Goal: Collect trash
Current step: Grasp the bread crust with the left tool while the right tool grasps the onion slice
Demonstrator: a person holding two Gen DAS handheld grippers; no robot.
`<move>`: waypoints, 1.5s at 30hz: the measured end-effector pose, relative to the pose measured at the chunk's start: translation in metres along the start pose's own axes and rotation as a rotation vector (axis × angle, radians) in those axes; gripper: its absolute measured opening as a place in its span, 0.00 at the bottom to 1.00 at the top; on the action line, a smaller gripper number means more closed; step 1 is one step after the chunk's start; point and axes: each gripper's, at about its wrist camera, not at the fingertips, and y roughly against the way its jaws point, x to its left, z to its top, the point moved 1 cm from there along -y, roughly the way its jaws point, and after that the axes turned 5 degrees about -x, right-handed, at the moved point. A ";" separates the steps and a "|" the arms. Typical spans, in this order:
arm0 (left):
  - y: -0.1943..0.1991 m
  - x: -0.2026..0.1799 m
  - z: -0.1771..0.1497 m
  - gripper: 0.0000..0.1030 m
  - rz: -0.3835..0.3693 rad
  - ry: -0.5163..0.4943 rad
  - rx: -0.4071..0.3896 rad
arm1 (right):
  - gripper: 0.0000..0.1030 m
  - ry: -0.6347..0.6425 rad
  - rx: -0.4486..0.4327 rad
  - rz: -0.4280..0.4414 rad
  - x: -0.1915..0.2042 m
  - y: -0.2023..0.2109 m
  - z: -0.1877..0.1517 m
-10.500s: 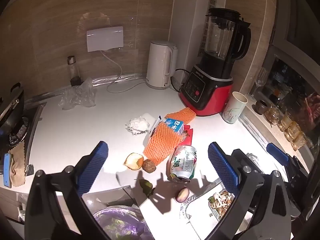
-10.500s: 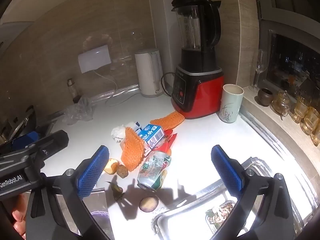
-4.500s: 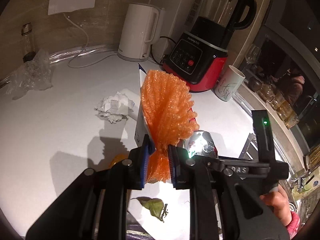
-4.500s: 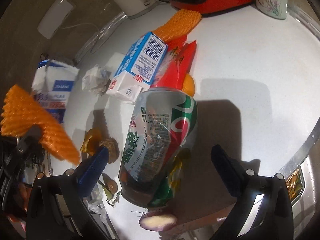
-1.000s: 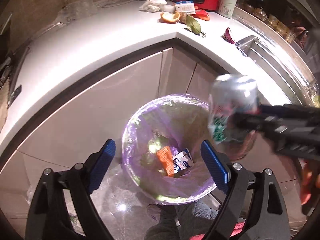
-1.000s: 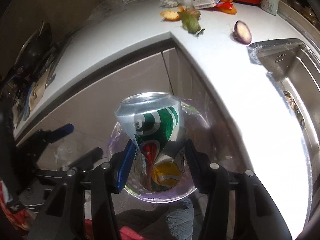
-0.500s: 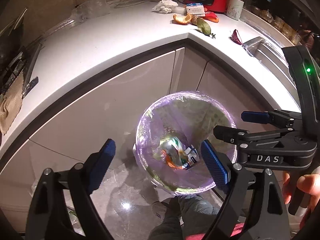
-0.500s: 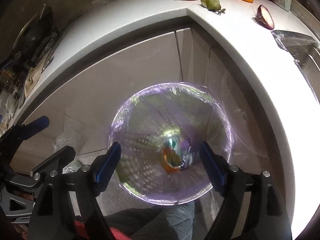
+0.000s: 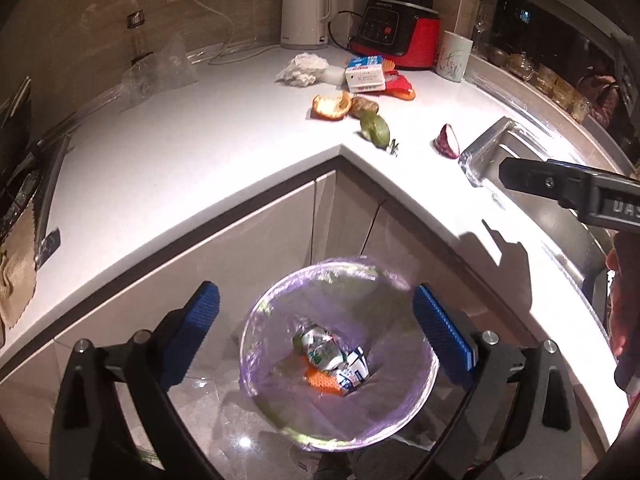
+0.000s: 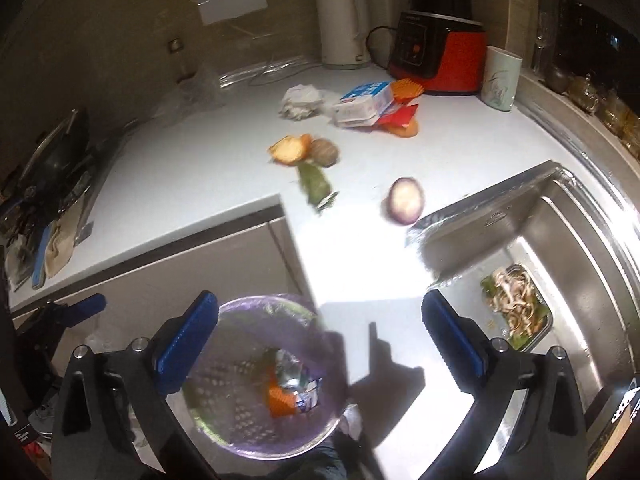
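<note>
A bin lined with a purple bag (image 9: 256, 340) stands on the floor below the counter corner. In it lie a drink can (image 9: 320, 350), an orange foam net (image 9: 322, 380) and a small carton (image 9: 354, 370). My left gripper (image 9: 316, 328) is open and empty above the bin. My right gripper (image 10: 320, 336) is open and empty, over the counter edge beside the bin (image 10: 224, 420). On the counter lie a milk carton (image 9: 365, 74), crumpled tissue (image 9: 302, 69), orange peel (image 9: 331, 106), a green leaf (image 9: 375, 129) and a purple onion piece (image 9: 447, 142).
A white kettle (image 9: 306, 10), a red blender base (image 9: 396, 40) and a cup (image 9: 454, 58) stand at the back. A steel sink (image 10: 540, 248) holds a food tray (image 10: 516, 304). A stove with a pan (image 10: 52, 160) is at the left.
The can has dropped from my right gripper into the bin. Both grippers have risen and tilted up toward the counter; the right one has moved right over the counter edge.
</note>
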 end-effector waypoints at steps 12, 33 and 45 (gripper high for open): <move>-0.063 -0.040 0.096 0.91 0.027 0.029 -0.043 | 0.98 0.087 0.053 0.062 -0.071 -0.097 0.053; -0.151 -0.071 0.116 0.91 0.111 0.099 0.076 | 0.44 0.267 0.122 0.282 -0.088 -0.142 0.057; -0.169 -0.031 0.162 0.91 0.136 0.260 0.078 | 0.44 0.152 0.072 0.349 -0.114 -0.135 0.082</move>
